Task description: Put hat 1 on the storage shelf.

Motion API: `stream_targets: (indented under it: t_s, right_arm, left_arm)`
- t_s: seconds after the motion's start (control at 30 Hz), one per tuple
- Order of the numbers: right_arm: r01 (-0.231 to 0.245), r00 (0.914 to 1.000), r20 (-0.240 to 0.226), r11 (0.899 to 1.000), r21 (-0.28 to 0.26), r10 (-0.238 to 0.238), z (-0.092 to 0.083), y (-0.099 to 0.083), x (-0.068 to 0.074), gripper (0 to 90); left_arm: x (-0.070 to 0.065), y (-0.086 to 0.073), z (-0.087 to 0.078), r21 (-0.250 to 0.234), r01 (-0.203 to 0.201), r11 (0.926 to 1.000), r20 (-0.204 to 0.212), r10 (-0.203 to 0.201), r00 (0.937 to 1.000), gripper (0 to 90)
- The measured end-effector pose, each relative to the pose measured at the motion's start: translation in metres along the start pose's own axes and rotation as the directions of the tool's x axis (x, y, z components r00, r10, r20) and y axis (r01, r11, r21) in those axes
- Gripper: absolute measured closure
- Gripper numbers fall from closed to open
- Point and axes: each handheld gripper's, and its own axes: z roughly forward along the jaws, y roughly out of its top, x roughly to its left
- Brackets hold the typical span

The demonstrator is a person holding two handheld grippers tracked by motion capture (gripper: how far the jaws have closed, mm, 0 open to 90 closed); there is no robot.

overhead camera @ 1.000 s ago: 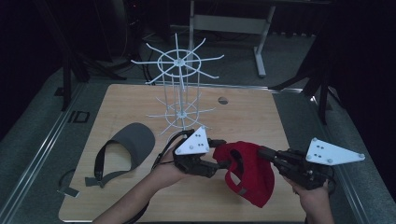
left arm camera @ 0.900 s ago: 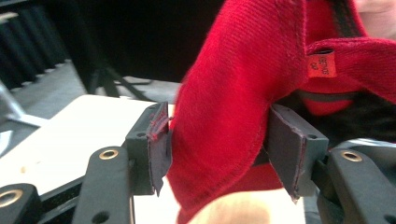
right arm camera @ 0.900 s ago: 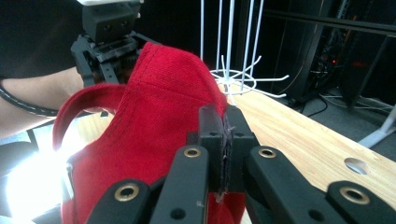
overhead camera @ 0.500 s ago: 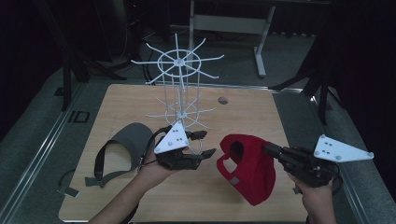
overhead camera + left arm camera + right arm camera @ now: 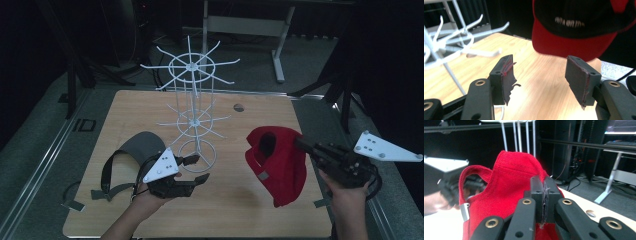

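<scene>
Two caps share the wooden bench (image 5: 150, 220), one at each side of a white wire rack. At the far left, the grey cap (image 5: 135, 155) lies flat on the wood with its dark strap looped toward the bench's left edge. Just to its right, the left tongs (image 5: 200, 170) hover low over the bench, held in the person's left hand (image 5: 150, 197), with the grey three-cornered plate on top. Their jaws stand released, well apart with nothing between them; in the left gripper view bare wood shows in the gap, and the pads (image 5: 507, 80) look worn and frayed at the edges.

The white wire rack (image 5: 192, 100) stands upright behind the left tongs, its ring base on the bench and its two tiers of hooked arms fanning outward. A small dark round spot (image 5: 239, 107) sits on the wood beyond it.

To the right, the red cap (image 5: 277, 160) is held up off the bench, hanging with its opening turned toward the left tongs and a small metal buckle on its strap. The right tongs (image 5: 543, 195) are clenched on the cap's red knit fabric, jaws pressed together, as the right gripper view shows. The person's right hand (image 5: 347, 192) holds them near the bench's right edge.
</scene>
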Motion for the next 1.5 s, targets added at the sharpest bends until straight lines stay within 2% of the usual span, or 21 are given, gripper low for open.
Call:
stream_targets:
  t_s: [0.13,0.27,0.37,0.47,0.77,1.07,1.23,1.37,1.5]
  right_arm:
    - [0.011,0.9994,0.033,1.000,-0.011,-0.011,0.002,0.012,-0.004,88.5]
    - [0.023,0.9978,0.062,1.000,-0.016,-0.022,0.006,0.023,-0.007,88.5]
    - [0.024,0.9967,0.079,0.999,-0.029,-0.022,0.009,0.032,-0.009,88.5]
    - [0.021,0.9962,0.085,0.999,-0.044,-0.018,0.012,0.041,-0.011,88.5]
    - [0.022,0.9961,0.088,0.997,-0.077,-0.015,0.028,0.067,-0.014,88.5]
    - [0.007,0.9961,0.088,0.996,-0.092,0.001,0.051,0.094,-0.019,88.5]
    - [0.007,0.9958,0.091,0.997,-0.082,0.000,0.067,0.104,-0.019,88.4]
    - [0.009,0.9952,0.098,0.998,-0.062,-0.003,0.080,0.107,-0.019,88.4]
    - [0.013,0.9956,0.093,0.999,-0.036,-0.009,0.092,0.102,-0.018,88.4]
  left_arm:
    - [0.001,-0.018,-0.003,0.013,0.015,0.9998,-0.004,-0.015,0.9999,39.2]
    - [0.001,-0.037,-0.006,0.051,0.025,0.9984,-0.016,-0.024,0.9996,39.2]
    - [0.002,-0.051,-0.008,0.057,0.060,0.9966,-0.027,-0.058,0.9979,39.2]
    - [0.004,-0.065,-0.010,0.062,0.081,0.9948,-0.045,-0.079,0.9959,39.3]
    - [0.007,-0.091,-0.017,0.054,0.132,0.9897,-0.082,-0.127,0.9884,39.4]
    - [0.010,-0.106,-0.020,0.040,0.166,0.9853,-0.103,-0.161,0.9815,39.6]
    - [0.010,-0.107,-0.020,0.041,0.160,0.9863,-0.107,-0.155,0.9822,39.6]
    - [0.010,-0.108,-0.021,0.036,0.162,0.9861,-0.112,-0.157,0.9812,39.6]
    - [0.010,-0.110,-0.022,0.033,0.167,0.9853,-0.115,-0.163,0.9800,39.6]
